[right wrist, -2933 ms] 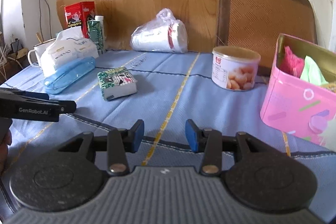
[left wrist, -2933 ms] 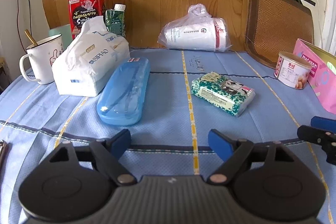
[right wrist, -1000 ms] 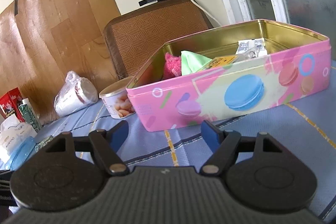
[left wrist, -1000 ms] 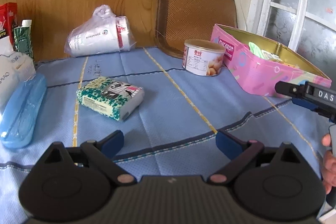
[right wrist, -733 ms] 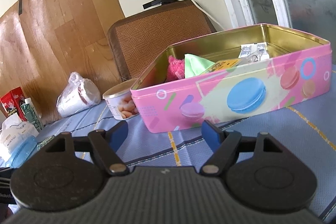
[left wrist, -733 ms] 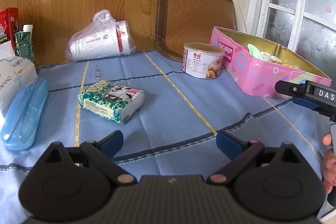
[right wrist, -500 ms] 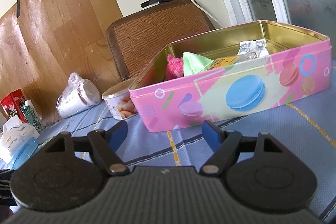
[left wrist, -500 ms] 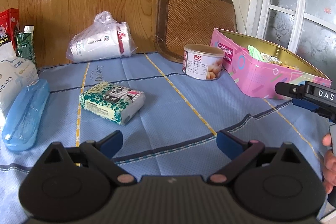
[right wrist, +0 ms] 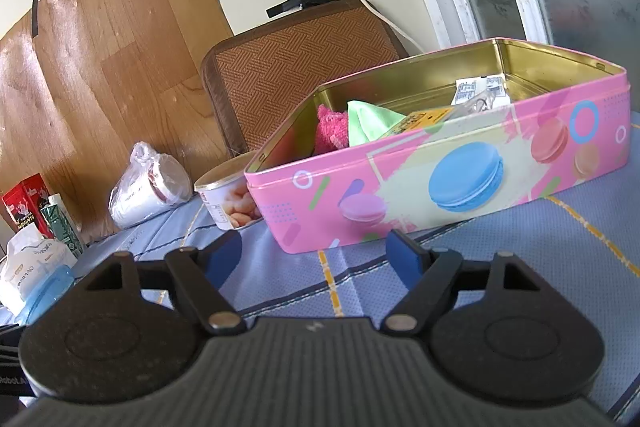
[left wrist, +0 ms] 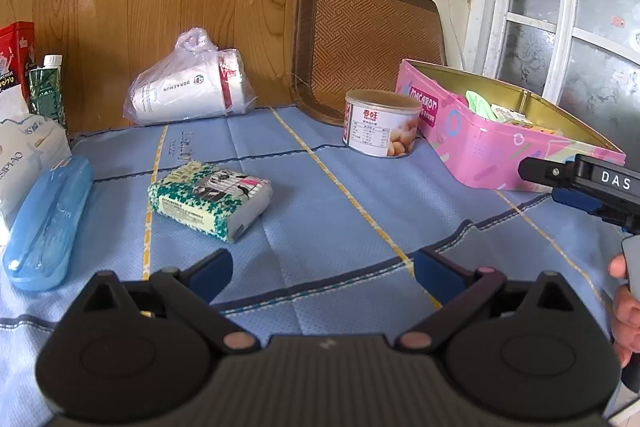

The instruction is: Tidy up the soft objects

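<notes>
Tissue pack lying on the table just ahead-left of the left hand-held gripper, gaping empty; pink tin sitting directly before the right hand-held gripper, also spread empty. Squeezing gently across the short sides, probably best.

On the desk, the tissue pack lies between the case at its left and the can farther back right, with the tin just right of the can and the bagged cups behind.
</notes>
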A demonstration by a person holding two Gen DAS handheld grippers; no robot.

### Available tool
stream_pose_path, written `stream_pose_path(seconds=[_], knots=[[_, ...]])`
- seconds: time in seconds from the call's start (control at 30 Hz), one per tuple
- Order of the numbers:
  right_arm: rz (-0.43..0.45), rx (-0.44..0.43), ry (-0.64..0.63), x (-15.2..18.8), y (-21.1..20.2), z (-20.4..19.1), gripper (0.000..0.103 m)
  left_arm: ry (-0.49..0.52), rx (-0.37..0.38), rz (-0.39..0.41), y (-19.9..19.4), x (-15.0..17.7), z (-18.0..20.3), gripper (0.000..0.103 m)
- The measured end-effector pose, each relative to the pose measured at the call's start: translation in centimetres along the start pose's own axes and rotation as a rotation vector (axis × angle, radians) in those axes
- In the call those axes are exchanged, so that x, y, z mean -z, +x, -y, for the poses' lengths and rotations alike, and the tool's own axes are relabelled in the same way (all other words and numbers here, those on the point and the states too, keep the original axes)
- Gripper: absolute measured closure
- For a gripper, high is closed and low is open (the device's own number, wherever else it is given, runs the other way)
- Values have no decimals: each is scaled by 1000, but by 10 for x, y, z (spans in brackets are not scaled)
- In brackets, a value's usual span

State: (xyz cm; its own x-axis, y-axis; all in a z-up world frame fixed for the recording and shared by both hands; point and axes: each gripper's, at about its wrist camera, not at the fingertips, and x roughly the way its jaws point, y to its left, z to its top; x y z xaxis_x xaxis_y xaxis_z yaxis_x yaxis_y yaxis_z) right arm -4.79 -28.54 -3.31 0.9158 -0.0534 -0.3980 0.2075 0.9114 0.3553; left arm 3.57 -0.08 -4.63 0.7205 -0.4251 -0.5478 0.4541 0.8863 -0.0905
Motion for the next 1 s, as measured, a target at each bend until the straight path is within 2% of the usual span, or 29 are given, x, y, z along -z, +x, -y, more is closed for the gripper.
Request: stream_pose_path(seconds=[1.0], knots=[[20,7,10,2,-4,-3,19,-16,37,41,-7,1,-3,1]])
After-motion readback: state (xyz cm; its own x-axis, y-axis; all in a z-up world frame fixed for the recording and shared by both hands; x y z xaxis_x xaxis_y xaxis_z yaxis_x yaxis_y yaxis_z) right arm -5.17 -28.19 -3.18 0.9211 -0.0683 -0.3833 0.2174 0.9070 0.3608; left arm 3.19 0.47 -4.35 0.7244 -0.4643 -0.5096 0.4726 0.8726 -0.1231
